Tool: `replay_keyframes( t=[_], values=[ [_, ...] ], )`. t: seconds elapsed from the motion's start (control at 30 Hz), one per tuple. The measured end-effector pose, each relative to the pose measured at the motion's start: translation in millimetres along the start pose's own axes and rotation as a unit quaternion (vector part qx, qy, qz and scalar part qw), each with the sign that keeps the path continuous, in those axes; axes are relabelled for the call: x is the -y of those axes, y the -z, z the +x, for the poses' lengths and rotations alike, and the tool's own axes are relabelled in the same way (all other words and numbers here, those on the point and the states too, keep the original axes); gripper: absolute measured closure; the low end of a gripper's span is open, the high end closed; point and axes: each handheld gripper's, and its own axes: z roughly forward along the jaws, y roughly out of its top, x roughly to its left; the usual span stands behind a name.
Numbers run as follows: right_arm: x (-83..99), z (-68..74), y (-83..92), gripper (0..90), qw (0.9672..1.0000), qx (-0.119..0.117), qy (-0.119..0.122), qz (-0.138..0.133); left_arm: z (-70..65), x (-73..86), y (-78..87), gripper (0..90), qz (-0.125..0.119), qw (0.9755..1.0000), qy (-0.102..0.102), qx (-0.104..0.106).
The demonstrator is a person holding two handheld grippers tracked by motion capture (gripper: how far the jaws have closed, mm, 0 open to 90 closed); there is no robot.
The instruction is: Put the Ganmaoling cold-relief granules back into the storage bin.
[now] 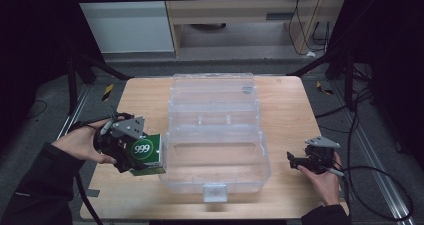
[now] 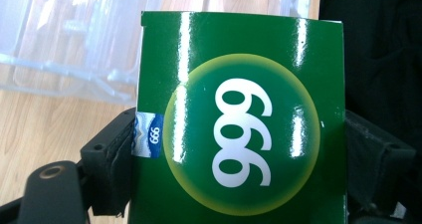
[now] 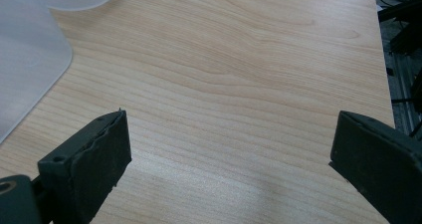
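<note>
A glossy green box printed with white "999" in a yellow-edged circle is clamped in my left gripper, just left of the clear plastic case. In the left gripper view the green box sits squeezed between both black pads, held off the wooden table. The clear case lies open in the table's middle, lid folded back, nothing visible inside. My right gripper hovers at the table's right side with its jaws spread wide over bare wood; nothing is between them.
The wooden table has free surface to the right of the case and along the front edge. A corner of the clear case lies at the upper left in the right gripper view. Black frame legs and cables flank the table on the floor.
</note>
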Motion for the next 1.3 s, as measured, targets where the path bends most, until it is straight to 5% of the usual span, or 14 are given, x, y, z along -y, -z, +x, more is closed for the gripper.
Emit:
replay_keyframes(
  t=[0.7, 1.3],
  values=[
    [0.1, 0.2, -0.4, 2.8, 1.0000, -0.001, 0.002, 0.001, 12.0, -37.9, -27.0, 14.7, -0.004, 0.9998, -0.016, 0.008],
    [0.2, -0.2, -0.3, 2.8, 1.0000, -0.001, 0.003, 0.002, 13.9, -47.2, -58.4, 14.8, 0.002, 0.9994, -0.028, 0.018]
  ],
)
